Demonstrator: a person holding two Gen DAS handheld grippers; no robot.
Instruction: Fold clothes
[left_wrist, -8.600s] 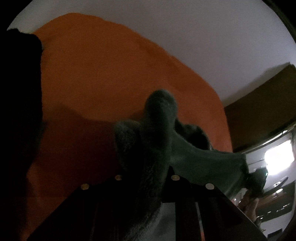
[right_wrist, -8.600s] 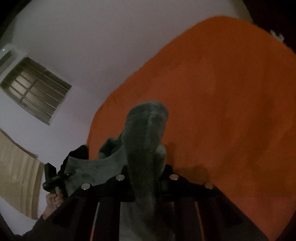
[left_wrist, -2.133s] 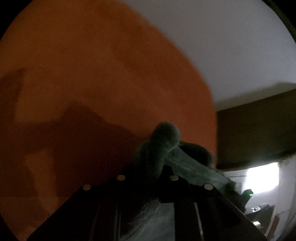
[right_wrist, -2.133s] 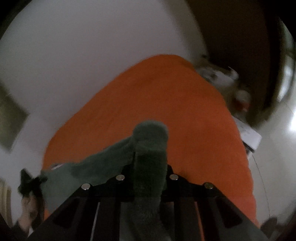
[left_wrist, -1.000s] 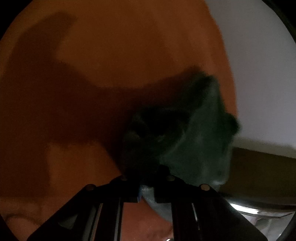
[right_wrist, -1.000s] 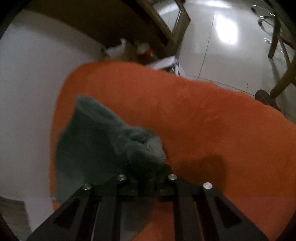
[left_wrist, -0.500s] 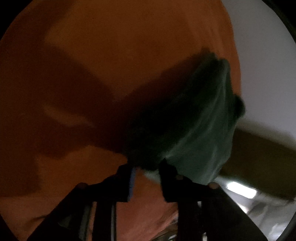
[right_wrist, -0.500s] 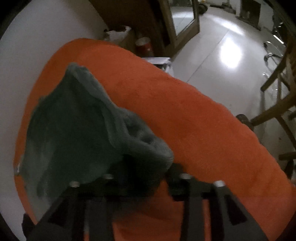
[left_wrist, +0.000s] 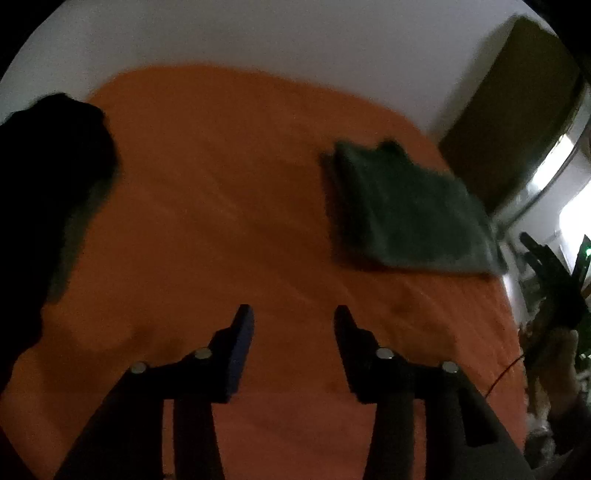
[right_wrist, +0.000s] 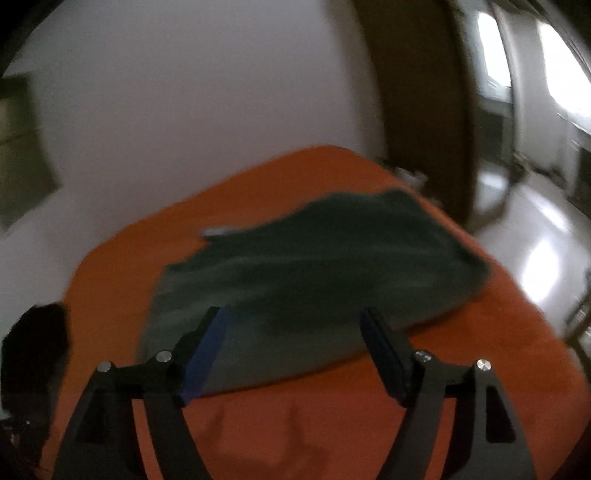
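Two views, left wrist: left gripper (left_wrist: 293, 314) is seen spread wide and empty over the orange bedspread (left_wrist: 221, 192), green garment (left_wrist: 402, 210) laid flat and squared near its far right corner. Right wrist: right gripper (right_wrist: 295, 325) is likewise parted and empty just short of the garment (right_wrist: 314, 273); the near edge could be snagged by a low fingertip and the layers dragged apart.

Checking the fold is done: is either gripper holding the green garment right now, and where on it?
Nothing is held. The left gripper and right gripper are open and empty; the green garment lies on the orange cover.
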